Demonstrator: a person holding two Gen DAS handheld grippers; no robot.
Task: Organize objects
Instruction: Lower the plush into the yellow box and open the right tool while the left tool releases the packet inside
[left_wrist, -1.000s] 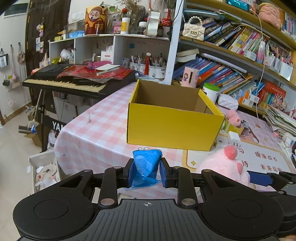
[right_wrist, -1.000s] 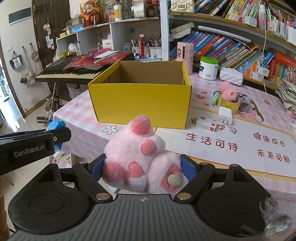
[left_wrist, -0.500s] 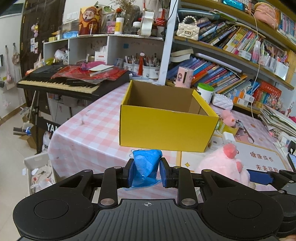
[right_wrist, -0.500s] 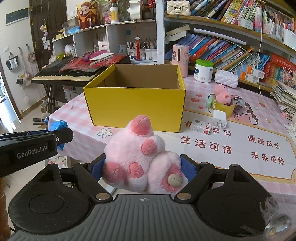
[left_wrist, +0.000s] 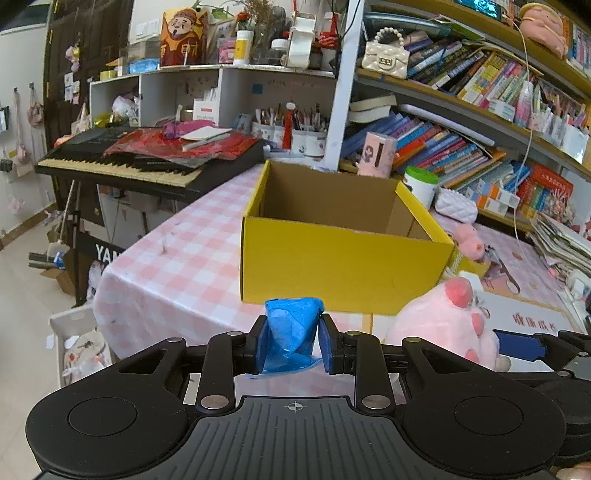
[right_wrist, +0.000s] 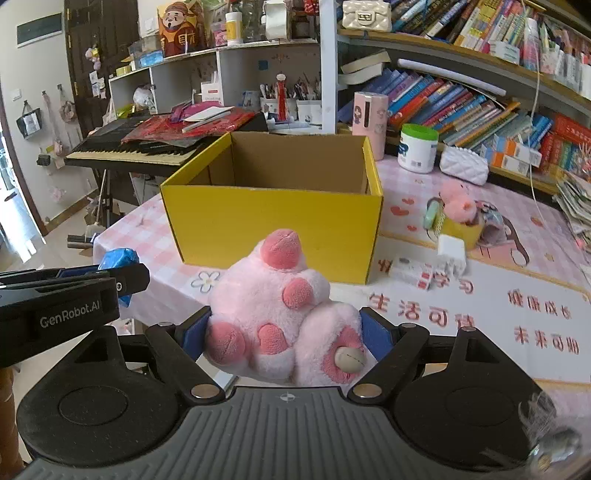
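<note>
My left gripper (left_wrist: 292, 341) is shut on a crumpled blue plastic wad (left_wrist: 291, 332), held in the air in front of the table's near edge. An open yellow cardboard box (left_wrist: 340, 262) stands just beyond it, its brown inside bare as far as I see. My right gripper (right_wrist: 284, 341) is shut on a pink plush toy (right_wrist: 277, 306), whose paws and tail face the camera. That box (right_wrist: 273, 225) is straight ahead of the plush. In the right wrist view the left gripper (right_wrist: 122, 277) shows at the left with the blue wad (right_wrist: 117, 258).
The pink checked tablecloth (left_wrist: 177, 269) has a printed mat (right_wrist: 480, 314) on its right part. A white charger (right_wrist: 450, 253), a small white-and-red box (right_wrist: 412, 271), a yellow cup with a small pink toy (right_wrist: 458, 218), a white tub (right_wrist: 417, 147) lie right of the box. A keyboard (left_wrist: 122, 162) and bookshelves stand behind.
In the left wrist view the box has slid a little leftward and grown closer as that hand moved. Both grips are unchanged and the right view shifted only slightly.
</note>
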